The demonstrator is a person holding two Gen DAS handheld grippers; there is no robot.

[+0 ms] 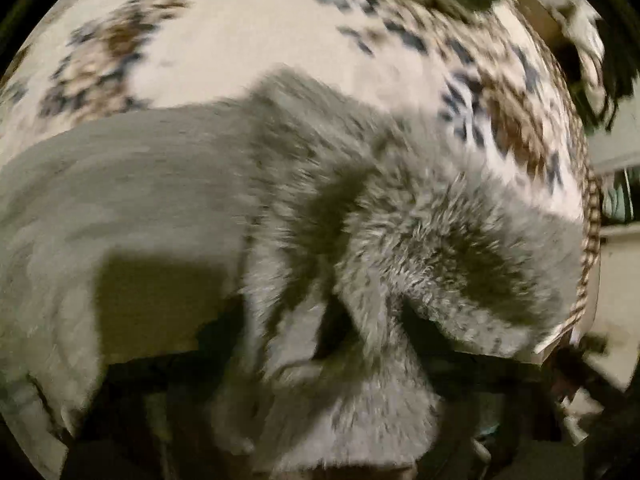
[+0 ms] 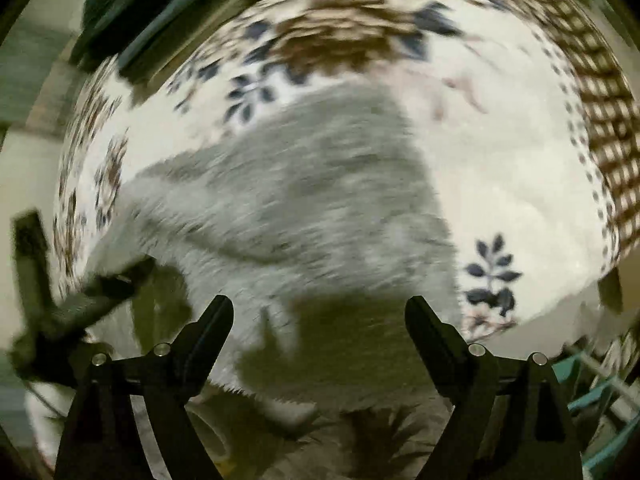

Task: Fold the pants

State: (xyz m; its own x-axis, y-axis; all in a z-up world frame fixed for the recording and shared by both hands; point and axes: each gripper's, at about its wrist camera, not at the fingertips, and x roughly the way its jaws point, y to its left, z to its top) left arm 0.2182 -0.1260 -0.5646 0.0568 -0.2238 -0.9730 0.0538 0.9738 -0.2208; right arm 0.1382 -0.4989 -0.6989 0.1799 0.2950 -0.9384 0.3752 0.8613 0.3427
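Floral bedding [image 2: 500,168] in cream, brown and navy serves as the folding surface. At the left edge of the right wrist view, the left gripper [image 2: 108,284] appears to pinch a corner of the grey fleece pants [image 2: 304,208], probably to carry it across; blur hides its jaws. Lower centre, the right gripper [image 2: 320,316] stands wide open, holding nothing, above the cloth.

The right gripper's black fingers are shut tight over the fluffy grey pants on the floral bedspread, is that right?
Not quite. In the right wrist view the right gripper is open, its black fingers spread wide, holding nothing, over the fluffy grey pants on the floral bedspread.
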